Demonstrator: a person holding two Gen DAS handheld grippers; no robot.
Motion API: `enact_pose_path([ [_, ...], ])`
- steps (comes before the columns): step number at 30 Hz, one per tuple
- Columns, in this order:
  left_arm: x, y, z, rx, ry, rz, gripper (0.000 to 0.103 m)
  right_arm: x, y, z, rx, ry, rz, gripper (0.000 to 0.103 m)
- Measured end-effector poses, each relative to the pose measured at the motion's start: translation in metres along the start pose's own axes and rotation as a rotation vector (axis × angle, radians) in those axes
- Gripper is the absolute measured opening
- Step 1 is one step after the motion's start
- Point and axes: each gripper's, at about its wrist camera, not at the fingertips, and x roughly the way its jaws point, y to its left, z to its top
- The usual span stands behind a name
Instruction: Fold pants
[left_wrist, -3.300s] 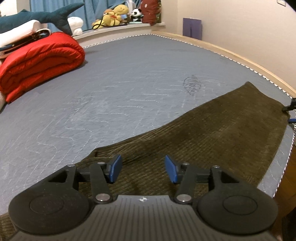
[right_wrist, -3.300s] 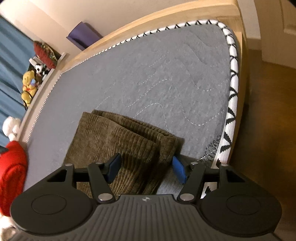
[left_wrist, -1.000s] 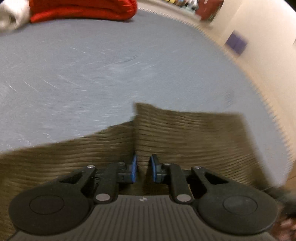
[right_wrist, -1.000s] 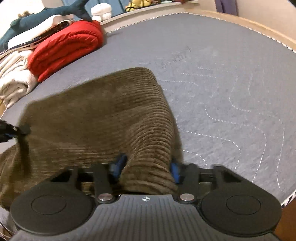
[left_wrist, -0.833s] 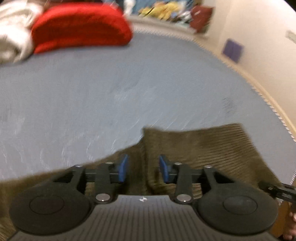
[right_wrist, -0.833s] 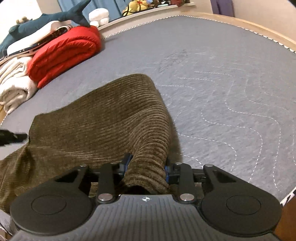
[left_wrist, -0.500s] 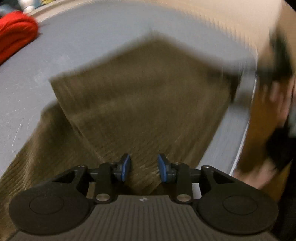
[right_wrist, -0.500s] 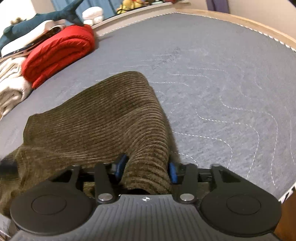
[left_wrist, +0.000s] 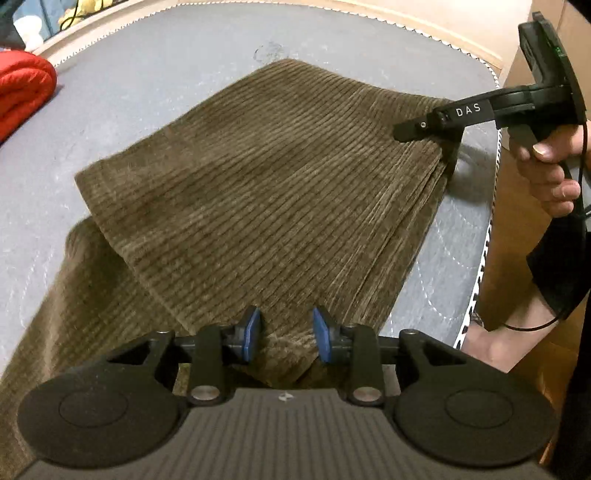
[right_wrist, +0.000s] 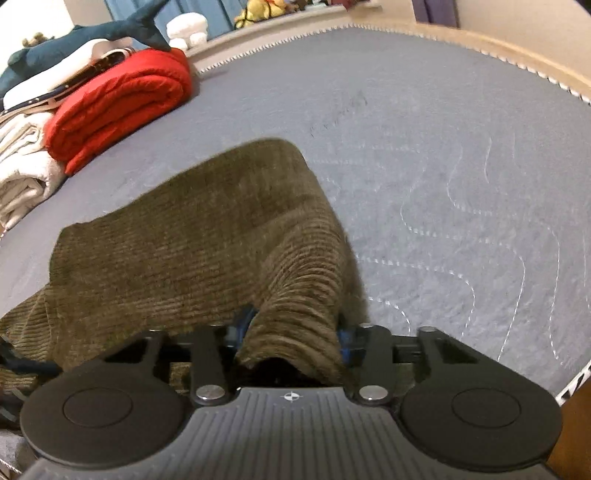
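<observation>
Brown corduroy pants (left_wrist: 280, 177) lie on the grey mattress (left_wrist: 155, 62), one end folded back over the rest. My left gripper (left_wrist: 286, 336) hovers at the near edge of the fold. Its jaws are closing; cloth lies under the gap and the blue pads (left_wrist: 251, 334) stand clear of it. My right gripper (right_wrist: 291, 332) has its jaws closing on a raised bunch of the pants (right_wrist: 207, 236), pads pressed into it. In the left wrist view the right gripper (left_wrist: 432, 144) pinches the far right corner of the fold.
A red folded quilt (right_wrist: 122, 107), white folded bedding (right_wrist: 22, 173) and a shark plush (right_wrist: 92, 40) sit at the far left of the bed. The mattress's zigzag trim (left_wrist: 484, 258) runs close on the right, wooden floor beyond. A person's hand (left_wrist: 546, 162) holds the right gripper.
The left gripper let go of the pants, its jaws widening, and swung round to face the folded end. The right gripper stayed in place on its bunch of cloth.
</observation>
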Motion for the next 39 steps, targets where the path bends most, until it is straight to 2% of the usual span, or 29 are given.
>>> enact_pose_path([
  [3,-0.02,0.011,0.008,-0.067,-0.092,0.001,0.039,-0.012,0.01,0.002,-0.025,-0.056,0.013,0.035],
  [4,-0.03,0.015,0.012,-0.099,-0.142,-0.008,0.047,-0.018,0.015,0.002,-0.049,-0.088,0.019,0.034],
  [5,-0.038,0.018,0.016,-0.132,-0.187,-0.01,0.066,-0.024,0.023,0.002,-0.088,-0.127,0.026,0.033],
  [7,-0.053,0.026,0.024,-0.229,-0.276,-0.014,0.088,-0.038,0.042,-0.001,-0.186,-0.205,0.044,0.032],
  [9,-0.063,0.034,0.033,-0.325,-0.349,-0.07,0.09,-0.049,0.065,-0.007,-0.293,-0.275,0.065,0.032],
  [11,-0.069,0.045,0.04,-0.429,-0.403,-0.137,0.098,-0.058,0.088,-0.016,-0.402,-0.327,0.085,0.032],
  [13,-0.07,0.057,0.044,-0.533,-0.444,-0.206,0.101,-0.064,0.11,-0.027,-0.502,-0.369,0.099,0.032],
  [16,-0.071,0.074,0.051,-0.611,-0.457,-0.285,0.101,-0.07,0.14,-0.043,-0.637,-0.415,0.128,0.032],
  [23,-0.074,0.079,0.064,-0.59,-0.44,-0.252,0.101,-0.076,0.194,-0.069,-0.856,-0.45,0.176,0.032],
  [28,-0.069,0.079,0.057,-0.557,-0.429,-0.216,0.101,-0.075,0.22,-0.085,-0.956,-0.463,0.196,0.031],
  [30,-0.067,0.08,0.053,-0.548,-0.434,-0.152,0.097,-0.075,0.231,-0.092,-0.99,-0.47,0.21,0.031],
  [31,-0.067,0.08,0.05,-0.544,-0.428,-0.118,0.087,-0.076,0.234,-0.096,-1.002,-0.472,0.216,0.031],
  [33,-0.065,0.083,0.045,-0.544,-0.407,-0.054,0.056,-0.075,0.24,-0.099,-1.013,-0.466,0.223,0.031],
  [34,-0.064,0.086,0.041,-0.544,-0.386,-0.002,0.026,-0.074,0.242,-0.1,-1.011,-0.463,0.222,0.031],
  [36,-0.061,0.094,0.032,-0.555,-0.351,0.026,0.021,-0.07,0.244,-0.099,-1.006,-0.452,0.227,0.032],
  [39,-0.064,0.105,0.016,-0.573,-0.339,0.032,0.02,-0.075,0.246,-0.106,-1.041,-0.468,0.249,0.038],
])
